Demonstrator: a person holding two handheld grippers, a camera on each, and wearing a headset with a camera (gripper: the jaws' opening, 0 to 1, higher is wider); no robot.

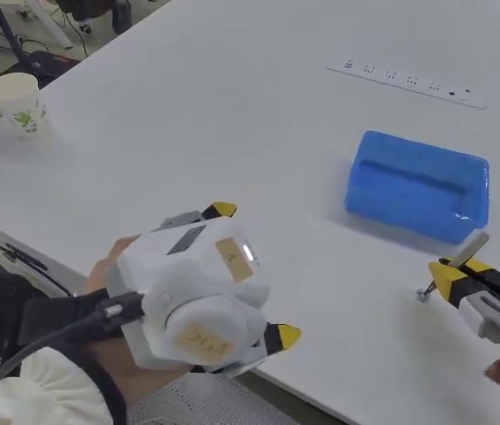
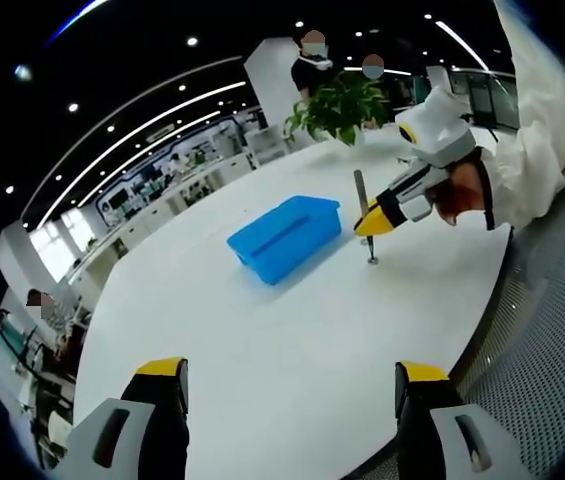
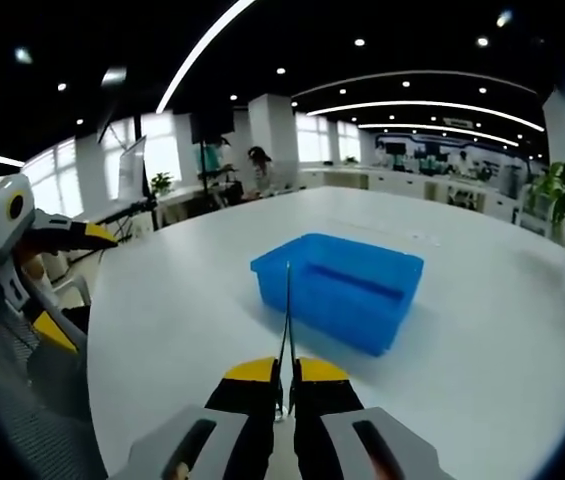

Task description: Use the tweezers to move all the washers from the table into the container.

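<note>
- At the near right edge of the white counter, my right gripper has its yellow-tipped fingers clamped on a pair of slim metal tweezers, tips angled down to the surface.
- Right at those tips lies a small metal washer. It is too small for me to tell whether the tips already pinch it or only touch it.
- Just beyond it sits the blue rectangular plastic container, open side up, near the washer but apart from it.
- My left gripper hangs over the counter's near edge, well to the left, fingers spread wide and holding nothing.
- Step in hand, as I judge it: picking up a washer. None is on its way to the container yet.
- Next move calls for a firm pinch on the washer, a clean lift off the counter, a short carry over the container's near wall, then a release inside.
- Count: two grippers, one pair of tweezers, one container, one washer that I can make out. I cannot tell whether any lie inside the container.
- Farther off stand one white power strip and one white paper cup.
</note>
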